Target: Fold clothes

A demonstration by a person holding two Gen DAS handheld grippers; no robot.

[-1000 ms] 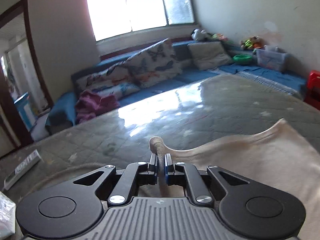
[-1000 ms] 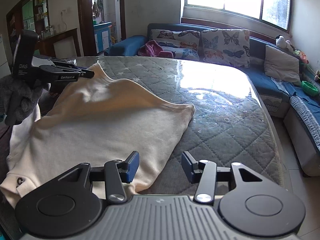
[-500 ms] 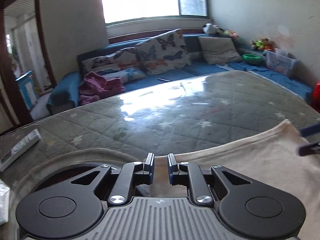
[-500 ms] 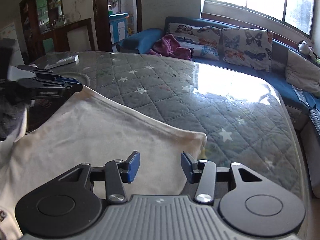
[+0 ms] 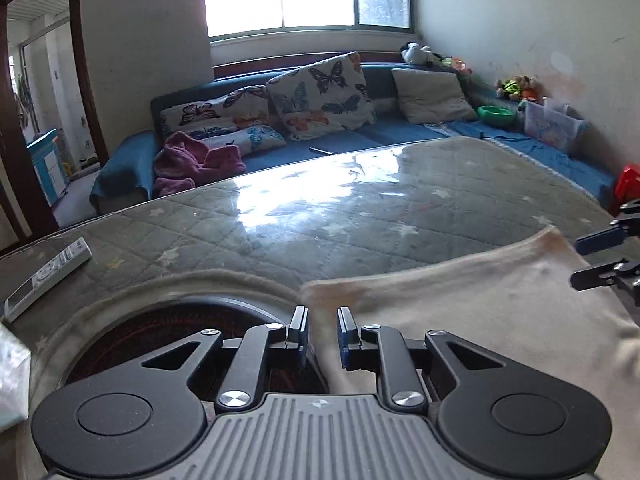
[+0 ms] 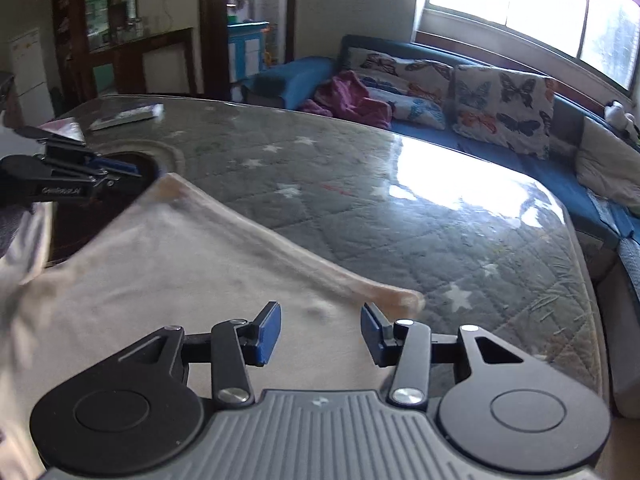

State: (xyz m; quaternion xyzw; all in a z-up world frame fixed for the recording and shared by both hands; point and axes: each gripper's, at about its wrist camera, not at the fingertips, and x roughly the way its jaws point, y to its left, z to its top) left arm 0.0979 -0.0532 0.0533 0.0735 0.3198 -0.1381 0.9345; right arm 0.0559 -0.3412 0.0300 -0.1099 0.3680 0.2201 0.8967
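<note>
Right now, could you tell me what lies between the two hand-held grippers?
In both views, only the cream garment spans from the left hand-held gripper to the right hand-held gripper.

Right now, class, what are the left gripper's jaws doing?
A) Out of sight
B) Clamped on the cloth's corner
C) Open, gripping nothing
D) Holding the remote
C: the left gripper shows a clear gap between its jaws, with the cloth lying loose below.

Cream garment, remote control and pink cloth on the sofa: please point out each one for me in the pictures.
cream garment (image 6: 192, 280), right wrist view, on its flat middle.
remote control (image 5: 48, 276), left wrist view, on its button face.
pink cloth (image 5: 192, 162), left wrist view, on the middle of the heap.
</note>
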